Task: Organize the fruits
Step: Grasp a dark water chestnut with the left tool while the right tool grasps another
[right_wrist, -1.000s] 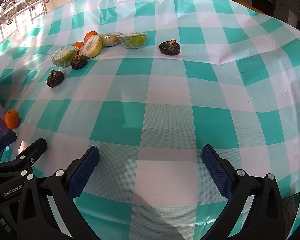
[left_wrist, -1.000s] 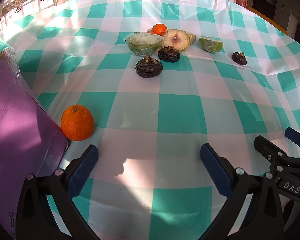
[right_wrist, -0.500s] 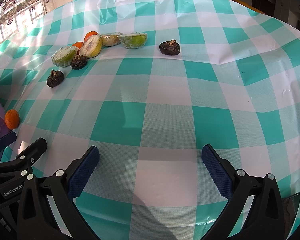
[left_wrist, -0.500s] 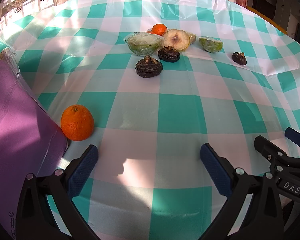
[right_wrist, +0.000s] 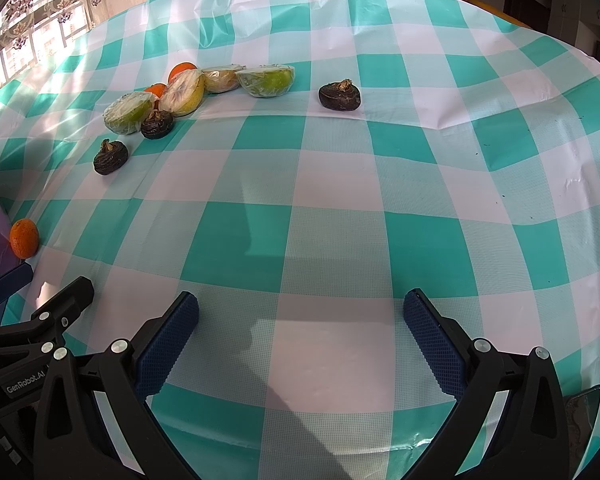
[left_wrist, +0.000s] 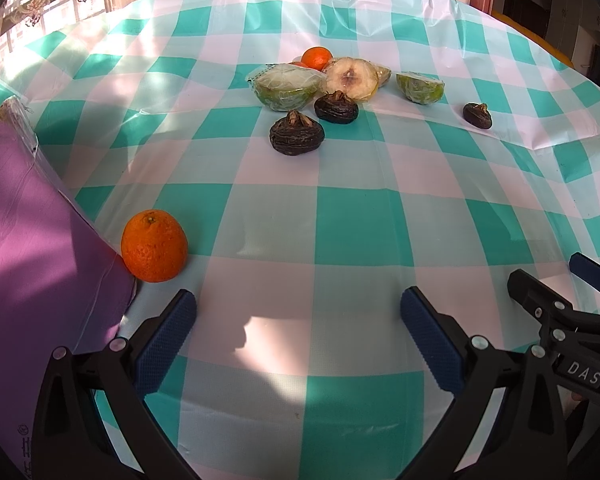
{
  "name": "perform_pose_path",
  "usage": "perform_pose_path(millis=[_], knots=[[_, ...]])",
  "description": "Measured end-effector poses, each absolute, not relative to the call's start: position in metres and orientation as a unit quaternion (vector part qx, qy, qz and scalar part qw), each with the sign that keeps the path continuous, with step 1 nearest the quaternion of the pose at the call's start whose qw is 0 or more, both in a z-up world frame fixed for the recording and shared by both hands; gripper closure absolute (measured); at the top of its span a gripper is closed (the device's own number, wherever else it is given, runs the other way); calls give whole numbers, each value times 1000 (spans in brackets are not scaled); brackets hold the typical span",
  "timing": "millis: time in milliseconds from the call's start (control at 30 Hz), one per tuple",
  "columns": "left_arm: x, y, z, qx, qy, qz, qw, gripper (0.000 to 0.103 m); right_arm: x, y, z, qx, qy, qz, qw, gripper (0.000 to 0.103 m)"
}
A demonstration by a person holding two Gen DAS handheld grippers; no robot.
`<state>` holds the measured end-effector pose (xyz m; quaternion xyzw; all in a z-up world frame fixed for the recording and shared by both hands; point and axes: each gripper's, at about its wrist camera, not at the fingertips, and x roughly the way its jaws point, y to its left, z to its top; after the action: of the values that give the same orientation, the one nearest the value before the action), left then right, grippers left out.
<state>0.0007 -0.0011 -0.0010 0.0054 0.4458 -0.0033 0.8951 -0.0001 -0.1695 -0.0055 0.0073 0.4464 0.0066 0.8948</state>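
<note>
An orange [left_wrist: 154,246] lies near my left gripper [left_wrist: 298,330], against a purple sheet [left_wrist: 24,248]; it also shows in the right wrist view [right_wrist: 24,237]. Farther off sit three dark water chestnuts [left_wrist: 297,133] [left_wrist: 336,107] [left_wrist: 477,115], wrapped green fruit halves [left_wrist: 288,86] [left_wrist: 420,86], a wrapped pale half [left_wrist: 352,79] and a small orange [left_wrist: 317,57]. My right gripper [right_wrist: 300,334] is open and empty over the cloth; the lone chestnut [right_wrist: 339,96] is far ahead. Both grippers are open and empty.
The table has a teal and white checked plastic cloth [left_wrist: 356,216]. The right gripper's body [left_wrist: 560,316] shows at the lower right of the left view; the left gripper's body [right_wrist: 28,320] shows at the lower left of the right view. A window [right_wrist: 24,28] is at the far left.
</note>
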Motion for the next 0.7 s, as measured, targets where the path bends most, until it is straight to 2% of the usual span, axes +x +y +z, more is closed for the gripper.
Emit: perform_pose_path(millis=[267,533,667,700], knots=[[13,7,2,-4,443,-24,896,2,15,-173,-4,0,457,22,889,4],[74,-3,10,15,422,-28,906,3,60,-184,-3,16,460,-3,888,4],[99,-3,10,14,427,-12,904,6,80,-191,-2,27,458,-9,888,4],[105,-5,10,19,430,-15,903,10,85,-192,-2,29,458,-10,889,4]])
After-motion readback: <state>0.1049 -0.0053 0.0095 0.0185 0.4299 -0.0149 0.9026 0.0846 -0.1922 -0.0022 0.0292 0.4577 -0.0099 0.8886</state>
